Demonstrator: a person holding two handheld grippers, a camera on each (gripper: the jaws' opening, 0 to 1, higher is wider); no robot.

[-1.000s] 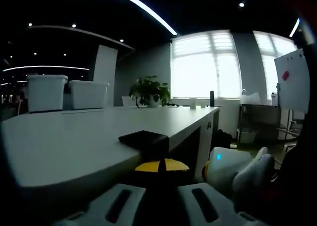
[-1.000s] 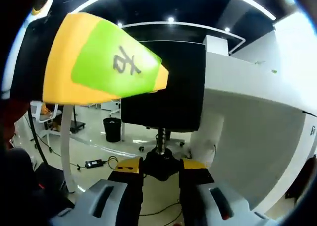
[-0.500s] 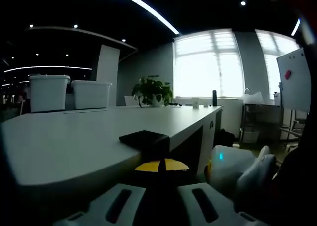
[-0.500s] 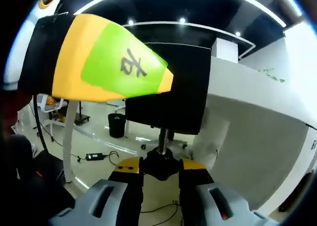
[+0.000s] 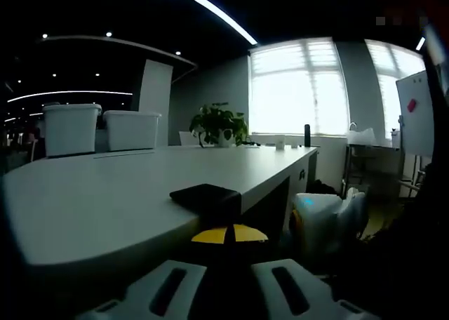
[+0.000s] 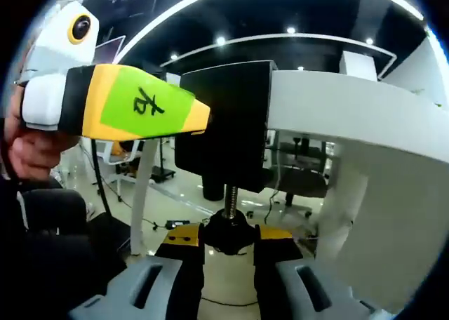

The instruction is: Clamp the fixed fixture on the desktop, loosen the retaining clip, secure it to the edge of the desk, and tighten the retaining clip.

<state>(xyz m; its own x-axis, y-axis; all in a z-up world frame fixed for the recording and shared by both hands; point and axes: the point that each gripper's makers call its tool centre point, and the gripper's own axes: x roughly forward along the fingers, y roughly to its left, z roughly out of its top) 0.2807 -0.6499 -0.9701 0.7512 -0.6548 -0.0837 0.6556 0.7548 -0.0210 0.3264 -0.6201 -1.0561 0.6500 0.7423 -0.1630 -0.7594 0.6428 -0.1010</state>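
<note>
A black clamp fixture (image 5: pixel 205 194) sits over the edge of the white desk (image 5: pixel 105 194). In the right gripper view its body (image 6: pixel 224 123) hangs below the desk top (image 6: pixel 365 116), with a threaded screw (image 6: pixel 230 197) ending in a black knob (image 6: pixel 228 232). My right gripper (image 6: pixel 229 237) is shut on that knob, yellow-tipped jaws on either side. My left gripper (image 5: pixel 228 234) is shut on the fixture's body, and from the side it shows as a yellow jaw with a green label (image 6: pixel 203 116). The right gripper's white body (image 5: pixel 319 218) hangs beside the desk.
Two white bins (image 5: pixel 66 129) and a potted plant (image 5: pixel 219 127) stand far back on the desk. A whiteboard (image 5: pixel 421 113) is at the right. A hand (image 6: pixel 31 151) holds the left gripper. Beneath the desk are a white leg (image 6: pixel 144 194) and open floor.
The right gripper view has rolled, so the desk edge now lies more level and the left gripper looks smaller and farther off. In the left gripper view the right gripper's body has shifted left.
</note>
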